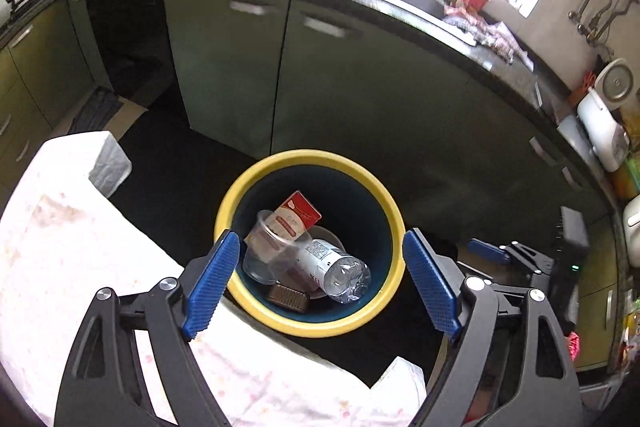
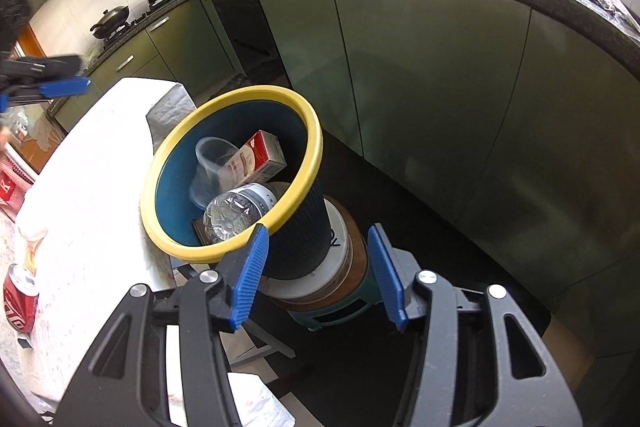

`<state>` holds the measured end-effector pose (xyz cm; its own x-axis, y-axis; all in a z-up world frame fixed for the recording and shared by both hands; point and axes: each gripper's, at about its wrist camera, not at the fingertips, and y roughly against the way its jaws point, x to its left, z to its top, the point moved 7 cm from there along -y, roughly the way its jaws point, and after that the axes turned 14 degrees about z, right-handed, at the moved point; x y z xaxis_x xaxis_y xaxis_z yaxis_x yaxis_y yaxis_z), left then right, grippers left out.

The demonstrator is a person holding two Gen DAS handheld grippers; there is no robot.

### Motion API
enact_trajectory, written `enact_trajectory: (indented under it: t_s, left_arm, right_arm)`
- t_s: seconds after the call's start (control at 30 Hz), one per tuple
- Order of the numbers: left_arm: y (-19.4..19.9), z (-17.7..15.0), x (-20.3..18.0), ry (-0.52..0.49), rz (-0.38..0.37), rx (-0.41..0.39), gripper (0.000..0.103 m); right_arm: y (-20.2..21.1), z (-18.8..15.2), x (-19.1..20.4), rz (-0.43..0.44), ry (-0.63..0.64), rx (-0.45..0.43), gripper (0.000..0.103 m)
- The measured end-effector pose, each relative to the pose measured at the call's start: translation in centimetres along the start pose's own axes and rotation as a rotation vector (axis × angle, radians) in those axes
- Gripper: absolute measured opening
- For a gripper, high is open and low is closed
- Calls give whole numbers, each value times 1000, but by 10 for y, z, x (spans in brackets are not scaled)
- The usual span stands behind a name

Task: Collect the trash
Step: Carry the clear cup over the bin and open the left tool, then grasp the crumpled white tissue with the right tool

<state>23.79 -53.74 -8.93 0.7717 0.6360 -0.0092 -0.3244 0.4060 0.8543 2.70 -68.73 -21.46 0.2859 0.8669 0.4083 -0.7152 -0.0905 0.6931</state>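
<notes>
Left wrist view looks straight down into the bin [image 1: 390,227], a dark blue bucket with a yellow rim. Inside it lie a red-and-white carton [image 1: 298,215], a clear plastic cup [image 1: 266,247], a crushed clear water bottle [image 1: 338,269] and a small brown ridged piece [image 1: 289,295]. The carton carries print, and the bottle has a white label with fine text, but none of it can be read (too small and tilted).

The left gripper [image 1: 322,281] hangs above the bin with its blue pads wide apart and nothing between them. The right gripper [image 2: 318,275] stands just beside the bin's near rim, its jaws partly apart and empty.

In the right wrist view, the bin rests on a white round lid-like thing [image 2: 338,239] atop a stool; a dark mark on the white part is half hidden by the bin. Left of the bin, at the table's [image 2: 92,163] edge, a red can [image 2: 20,299] shows white lettering cut off by the frame.
</notes>
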Motion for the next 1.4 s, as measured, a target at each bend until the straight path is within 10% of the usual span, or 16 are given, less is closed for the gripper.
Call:
enact_trajectory:
  t_s: [0.27, 0.6, 1.0, 1.4]
  left_arm:
    - [121, -62, 96, 184, 10, -241, 94]
    - [206, -211, 248, 521, 276, -419, 97]
    - [192, -355, 383, 778, 567, -427, 98]
    - [172, -384, 400, 869, 607, -387, 98]
  right_arm:
    - [-15, -8, 28, 14, 35, 42, 51]
    - [-53, 2, 133, 113, 241, 134, 51]
    - [-106, -16, 359, 484, 554, 288, 51]
    - [-174, -49, 461, 528, 718, 416, 53]
